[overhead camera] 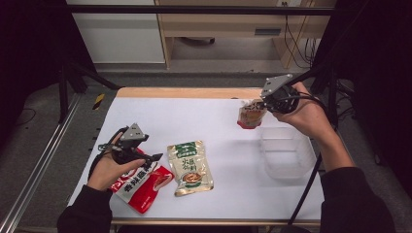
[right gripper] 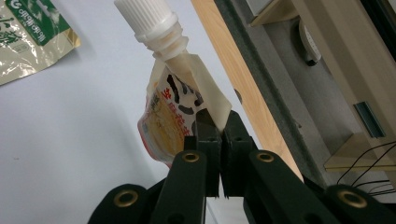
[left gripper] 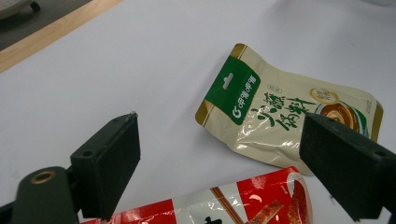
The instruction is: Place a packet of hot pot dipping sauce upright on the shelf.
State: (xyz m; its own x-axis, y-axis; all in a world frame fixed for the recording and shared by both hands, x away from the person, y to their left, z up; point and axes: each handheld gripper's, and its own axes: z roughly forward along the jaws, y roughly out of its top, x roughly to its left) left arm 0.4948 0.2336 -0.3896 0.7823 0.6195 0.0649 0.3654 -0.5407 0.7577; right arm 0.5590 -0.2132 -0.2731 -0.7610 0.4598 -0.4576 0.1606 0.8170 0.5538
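The right gripper [overhead camera: 263,104] has its jaws squeezed tight on the top edge of a spout pouch [overhead camera: 250,115]. The pouch hangs in the air near the far right corner of the white table [overhead camera: 204,116], just past the far edge of the clear box [overhead camera: 286,154]. In the right gripper view, the pouch's white cap [right gripper: 146,17] points away from the jaws.

The step in hand looks like carrying the pouch to the box. Next, the pouch should come over the open box and go down inside before the jaws let go.

The left gripper [overhead camera: 154,158] is wide open and holds nothing. It hovers over the red packet [overhead camera: 142,184] by the near left corner. The green-and-cream packet [overhead camera: 189,167] lies flat just beside it, toward the middle of the near edge.
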